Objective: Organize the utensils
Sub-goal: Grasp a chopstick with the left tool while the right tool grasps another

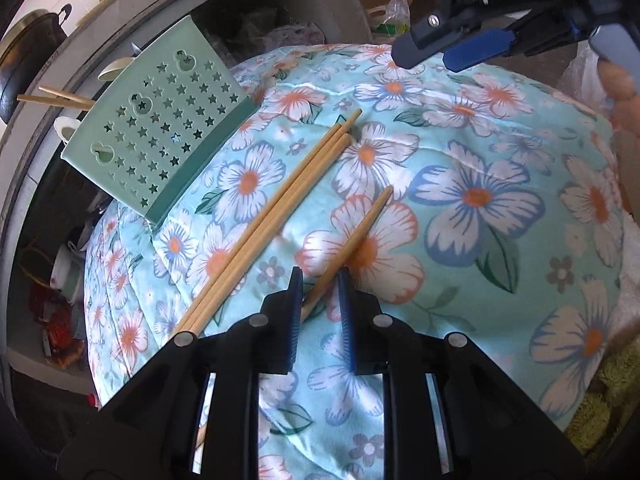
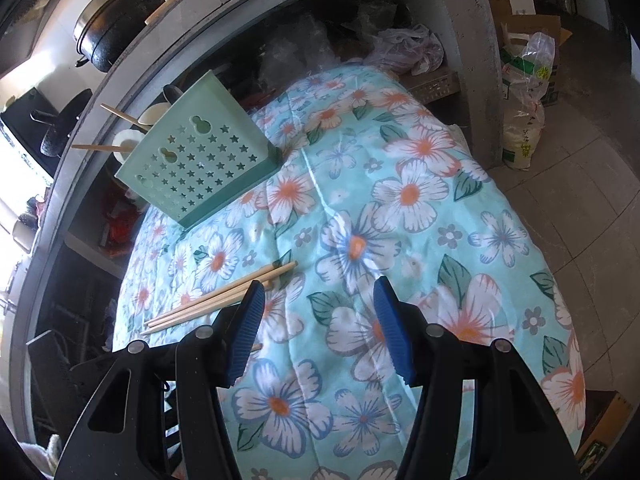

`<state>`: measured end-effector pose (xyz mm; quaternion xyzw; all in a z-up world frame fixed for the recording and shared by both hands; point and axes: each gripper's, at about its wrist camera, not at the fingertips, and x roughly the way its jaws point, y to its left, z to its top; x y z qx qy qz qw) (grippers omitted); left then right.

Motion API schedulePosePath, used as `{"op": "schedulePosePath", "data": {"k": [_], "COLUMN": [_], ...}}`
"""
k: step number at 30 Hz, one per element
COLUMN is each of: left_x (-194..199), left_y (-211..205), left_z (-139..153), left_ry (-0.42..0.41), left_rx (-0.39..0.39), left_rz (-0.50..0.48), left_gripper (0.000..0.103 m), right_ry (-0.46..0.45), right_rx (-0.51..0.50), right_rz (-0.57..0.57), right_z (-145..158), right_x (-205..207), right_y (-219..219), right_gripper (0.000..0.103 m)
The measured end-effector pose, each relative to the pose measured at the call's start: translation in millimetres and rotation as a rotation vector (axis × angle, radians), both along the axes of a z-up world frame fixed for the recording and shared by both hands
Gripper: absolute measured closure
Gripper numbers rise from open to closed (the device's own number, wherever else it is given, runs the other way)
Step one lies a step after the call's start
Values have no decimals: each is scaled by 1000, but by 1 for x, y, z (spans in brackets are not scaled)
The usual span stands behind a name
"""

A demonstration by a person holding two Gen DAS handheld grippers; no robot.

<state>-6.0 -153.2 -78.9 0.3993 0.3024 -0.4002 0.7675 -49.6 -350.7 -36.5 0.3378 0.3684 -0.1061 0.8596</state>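
Observation:
A green utensil holder point(image 1: 160, 136) with star cut-outs stands at the far left of the floral cloth point(image 1: 480, 200), with chopsticks and spoons sticking out of it. It also shows in the right wrist view point(image 2: 200, 164). Three chopsticks point(image 1: 272, 208) lie together on the cloth, also seen in the right wrist view point(image 2: 220, 300). My left gripper point(image 1: 320, 284) has its jaws around a single chopstick point(image 1: 356, 236), with a gap still showing. My right gripper point(image 2: 318, 300) is open and empty above the cloth; it also shows in the left wrist view point(image 1: 440, 46).
A black pot point(image 2: 120, 20) sits on the grey counter behind. A plastic bag point(image 2: 524, 92) and a cardboard box stand on the tiled floor at the right. Clutter fills the dark shelf under the counter.

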Motion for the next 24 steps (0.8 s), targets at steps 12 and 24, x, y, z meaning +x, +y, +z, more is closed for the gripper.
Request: {"op": "schedulePosePath", "data": {"k": [12,24], "left_x": [3,6], "left_y": [-4,-7], "left_z": [-3,-2], "left_ry": [-4,11], "left_rx": [-2,1], "left_rz": [24,54], "left_gripper": [84,84], "right_ry": [-19,-14], "right_rx": [128,200], "right_rz": [45,35], "right_z": [-10,-18], "right_x": [6,2], "right_y": [3,-5], "right_gripper": [47,47]}}
